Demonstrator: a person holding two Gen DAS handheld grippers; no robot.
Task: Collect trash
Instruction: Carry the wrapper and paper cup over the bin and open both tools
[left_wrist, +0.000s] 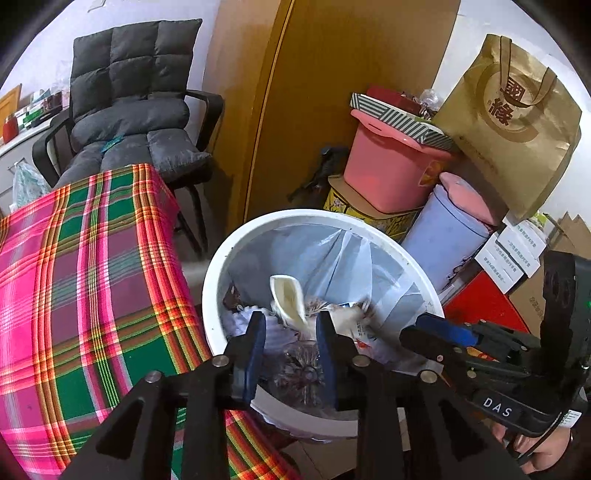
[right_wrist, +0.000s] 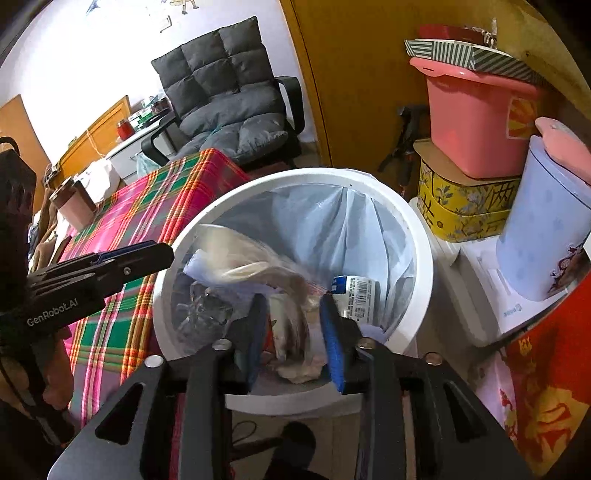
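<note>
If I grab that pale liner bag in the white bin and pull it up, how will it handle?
The liner bag looks thin and creased, so probably floppy and likely to stretch or tear under a pinch. It seems tucked under the white bin rim, so it may snag. Trash fills it, so expect sagging.

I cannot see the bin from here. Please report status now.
Both claws open over white bin: left claw, right claw. Cream wrapper loose between left fingers, over the bin's trash. Nothing in the way.

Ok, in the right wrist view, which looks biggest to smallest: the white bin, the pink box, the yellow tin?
1. White bin, though it sits nearest the camera.
2. Pink box.
3. Yellow tin, partly hidden, so only roughly placed.
</note>
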